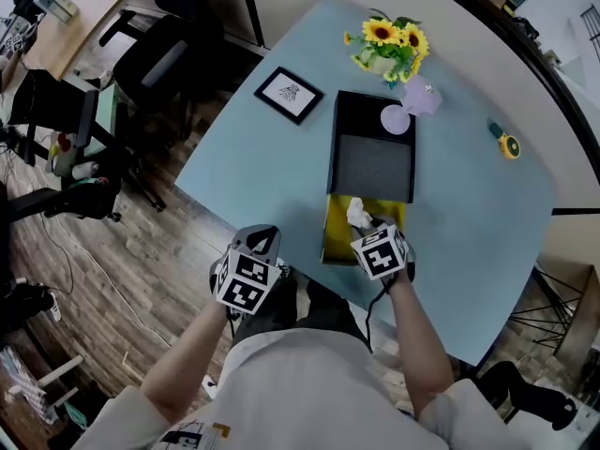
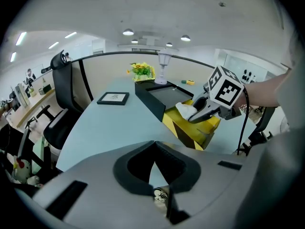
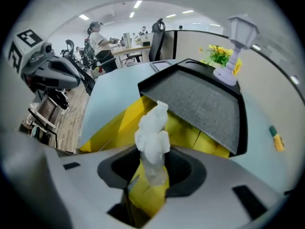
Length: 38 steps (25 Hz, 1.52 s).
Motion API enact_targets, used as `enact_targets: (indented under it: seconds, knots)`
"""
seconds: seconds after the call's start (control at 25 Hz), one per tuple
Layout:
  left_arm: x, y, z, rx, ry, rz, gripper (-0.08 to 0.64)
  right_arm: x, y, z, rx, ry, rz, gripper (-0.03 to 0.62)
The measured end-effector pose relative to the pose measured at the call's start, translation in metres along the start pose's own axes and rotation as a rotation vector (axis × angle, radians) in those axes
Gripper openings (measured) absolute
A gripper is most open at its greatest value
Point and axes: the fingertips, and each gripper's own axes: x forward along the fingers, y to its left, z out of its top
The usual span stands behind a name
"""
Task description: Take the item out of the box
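While the white crumpled wad (image 3: 152,130) is standing upright inside the yellow box (image 3: 107,128), at its near end, the right gripper (image 3: 151,173) is pinching the wad's lower part between both jaws. Black lid (image 1: 372,162) with grey lining is lying flat, butting against the box's far edge. Left gripper (image 2: 153,147) is hovering just off the near edge of the light blue table (image 1: 244,176), jaws pressed together, holding nothing. Farther back: lilac lantern ornament (image 1: 412,106) is standing at the lid's far right corner, sunflowers (image 1: 389,45) just behind it, framed picture (image 1: 290,94) lying left of the lid.
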Motion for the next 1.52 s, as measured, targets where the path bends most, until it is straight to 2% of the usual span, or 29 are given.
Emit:
enact_targets:
  seconds: [0.2,0.44,0.56,0.76,0.92,1.2,1.4,1.52]
  knots:
    - [-0.02,0.012,0.015,0.004,-0.041,0.031,0.005,-0.035,0.001,0.03,0.012,-0.092,0.003,0.153]
    - [-0.054,0.025,0.05,-0.016,-0.133,0.08,0.005,-0.095,-0.001,0.07,0.014,-0.23,-0.033,0.15]
    - [-0.073,0.035,0.074,0.008,-0.186,0.102,0.005,-0.131,-0.001,0.095,0.033,-0.336,-0.034,0.15]
    - [-0.112,0.048,0.118,-0.018,-0.302,0.099,0.005,-0.205,-0.004,0.139,0.066,-0.539,-0.039,0.152]
    - [-0.148,0.057,0.158,0.017,-0.403,0.123,0.005,-0.266,-0.006,0.168,0.059,-0.681,-0.086,0.152]
    - [-0.22,0.06,0.218,0.177,-0.556,0.196,0.005,-0.362,-0.002,0.197,0.041,-0.895,-0.174,0.152]
    - [-0.262,0.049,0.24,0.226,-0.657,0.206,0.005,-0.419,0.006,0.201,0.045,-1.027,-0.212,0.152]
    - [-0.282,0.039,0.248,0.224,-0.706,0.188,0.005,-0.447,0.007,0.197,0.078,-1.094,-0.22,0.156]
